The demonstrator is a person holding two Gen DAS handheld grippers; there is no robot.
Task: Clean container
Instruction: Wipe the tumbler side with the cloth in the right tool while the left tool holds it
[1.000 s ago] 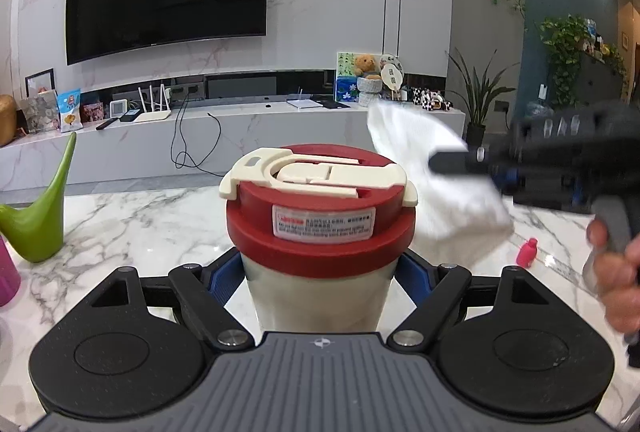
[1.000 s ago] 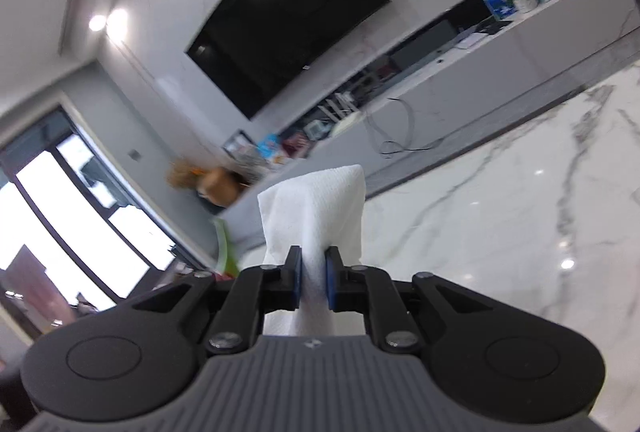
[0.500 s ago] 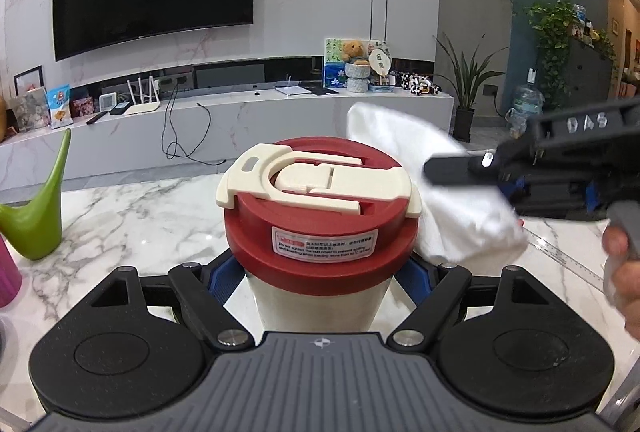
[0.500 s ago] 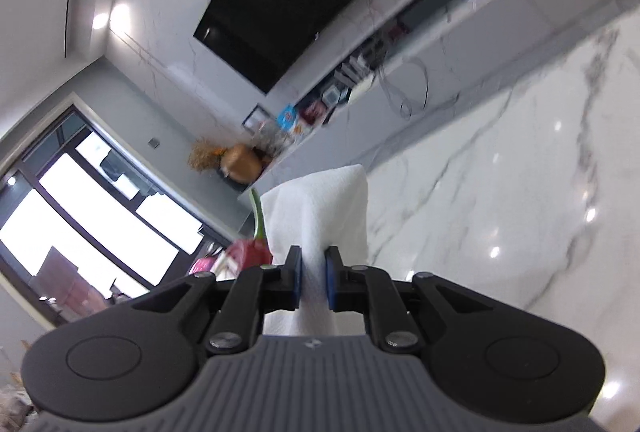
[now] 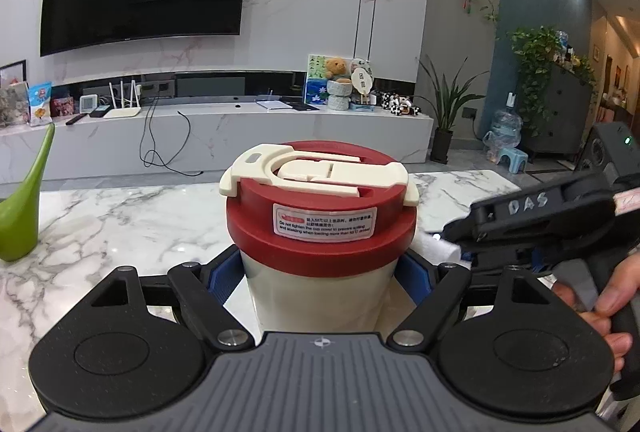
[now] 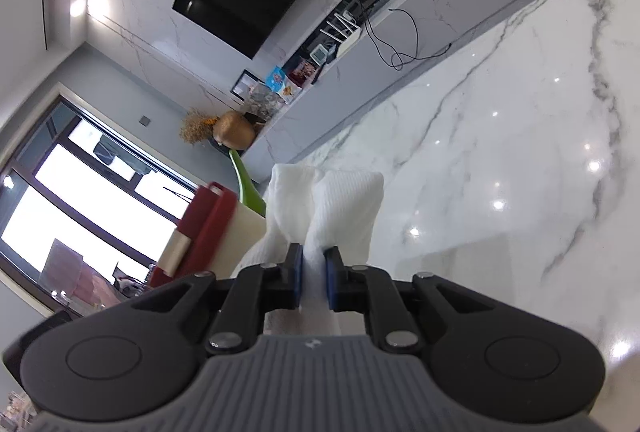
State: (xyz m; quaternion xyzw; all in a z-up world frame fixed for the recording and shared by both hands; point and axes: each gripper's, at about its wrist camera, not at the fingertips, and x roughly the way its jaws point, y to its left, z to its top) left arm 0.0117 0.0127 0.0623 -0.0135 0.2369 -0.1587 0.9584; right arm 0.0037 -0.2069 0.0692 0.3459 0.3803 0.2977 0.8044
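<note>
A: What were your left fingers [image 5: 224, 272] doing?

B: They were clamped on the cream body of the container [image 5: 320, 232], one blue pad on each side, just under its red lid [image 5: 320, 208]. So your left gripper [image 5: 320, 272] gripped the container upright above the marble table [image 5: 120, 224].

A: And the right?

B: Your right gripper [image 6: 314, 272] had its blue pads pinched on a folded white cloth [image 6: 340, 208], which stuck out past the tips. In the right wrist view, the cloth lay against the container's cream wall [image 6: 240, 232], below the red lid.

A: How did it look from the left?

B: Your right gripper [image 5: 444, 232] came in from the right, level with the lid, only a scrap of cloth [image 5: 436, 246] showing by the container. Your right hand [image 5: 604, 308] held its handle. A green watering can [image 5: 24, 208] stood at the far left of the table.
</note>
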